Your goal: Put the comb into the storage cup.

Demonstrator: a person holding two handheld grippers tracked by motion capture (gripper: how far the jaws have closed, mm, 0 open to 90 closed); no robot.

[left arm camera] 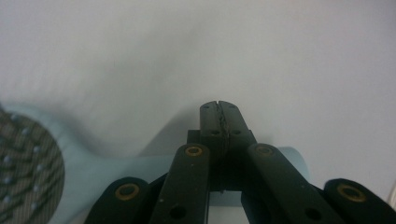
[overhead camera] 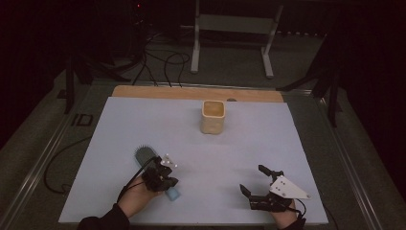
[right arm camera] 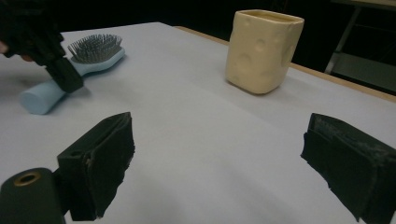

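- Count: 1 hairbrush (overhead camera: 143,155), 1 cup (overhead camera: 212,116), 2 grippers, 1 white sheet (overhead camera: 249,143) over the table.
- Left gripper (left arm camera: 218,108): jaws pressed together, nothing visible between the tips. It sits over the brush handle; grip on it not evident.
- Right gripper (right arm camera: 219,158): jaws wide apart, empty, resting near the sheet's front right edge.
- Brush: light blue, bristles up, front left of sheet, handle end toward the person. Right gripper view shows it whole (right arm camera: 70,70) with the left gripper (right arm camera: 65,74) across the handle.
- Cup: cream, dimpled, upright, far centre, well apart from both grippers.
- Hidden: mid-handle under the left gripper in the high view; brush head cut off at the left gripper view's edge (left arm camera: 28,168). Cup contents unreadable.
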